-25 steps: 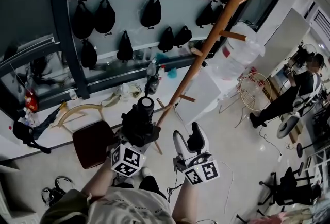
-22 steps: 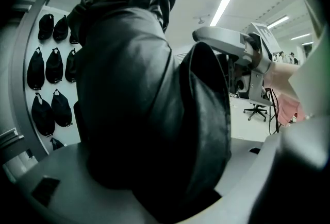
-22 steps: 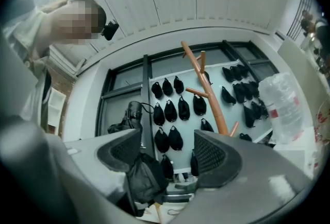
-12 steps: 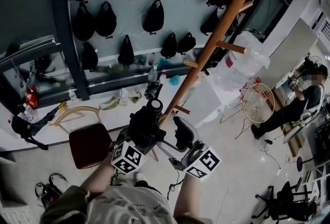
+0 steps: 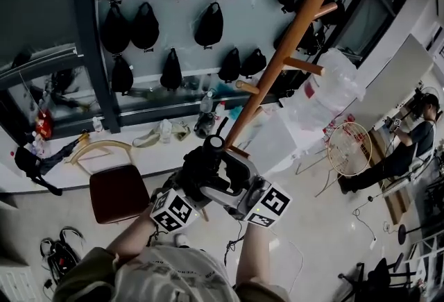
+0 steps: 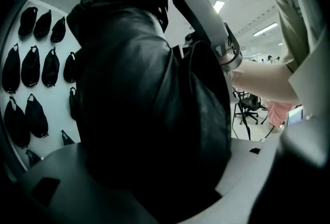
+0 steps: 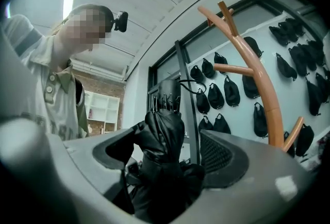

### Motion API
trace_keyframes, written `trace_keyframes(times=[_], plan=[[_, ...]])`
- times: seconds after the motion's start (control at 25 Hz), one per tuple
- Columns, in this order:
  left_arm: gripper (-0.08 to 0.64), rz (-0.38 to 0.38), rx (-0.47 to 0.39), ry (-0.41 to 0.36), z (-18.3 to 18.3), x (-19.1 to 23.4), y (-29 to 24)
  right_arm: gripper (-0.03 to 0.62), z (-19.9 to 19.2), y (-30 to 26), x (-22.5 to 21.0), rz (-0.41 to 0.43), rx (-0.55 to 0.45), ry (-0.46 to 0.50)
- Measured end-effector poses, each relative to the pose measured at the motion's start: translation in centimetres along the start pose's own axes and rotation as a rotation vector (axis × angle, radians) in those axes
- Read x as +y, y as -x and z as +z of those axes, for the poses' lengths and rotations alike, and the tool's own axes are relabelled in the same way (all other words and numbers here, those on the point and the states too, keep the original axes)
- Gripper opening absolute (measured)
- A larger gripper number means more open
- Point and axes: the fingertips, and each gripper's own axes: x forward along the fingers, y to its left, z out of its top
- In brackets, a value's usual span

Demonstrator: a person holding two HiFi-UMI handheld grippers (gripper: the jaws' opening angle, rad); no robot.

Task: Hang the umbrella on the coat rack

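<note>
Umbrella (image 6: 154,89), black crinkled fabric, we are pinching in left gripper (image 5: 191,186); right gripper (image 7: 170,156) is gaping around it, near smooth wooden coat rack (image 5: 284,57).

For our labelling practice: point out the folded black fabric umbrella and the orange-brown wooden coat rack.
folded black fabric umbrella (image 7: 164,135): right gripper view, on its bundled canopy.
orange-brown wooden coat rack (image 5: 286,46): head view, on its slanting main pole.

The umbrella (image 7: 162,135) is glossy, creased black cloth, and the coat rack (image 5: 291,37) is smooth orange-brown wood.
</note>
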Motion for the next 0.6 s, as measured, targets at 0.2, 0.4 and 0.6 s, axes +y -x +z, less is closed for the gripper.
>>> trace_keyframes(times=[0.2,0.4,0.6], plan=[[0.328,-0.026,0.007,-0.017,-0.2,-1.0,-0.7,0.39,-0.7,0.3,0.0,0.044,0.018,-0.004],[0.33,-0.02,0.026,-0.016,-0.6,-1.0,-1.0,0.279,-0.9,0.2,0.2,0.073,0.039,0.022],[0.334,-0.015,0.021,-0.015,-0.5,-0.6,-1.3,0.221,-0.7,0.1,-0.1,0.037,0.039,0.05]])
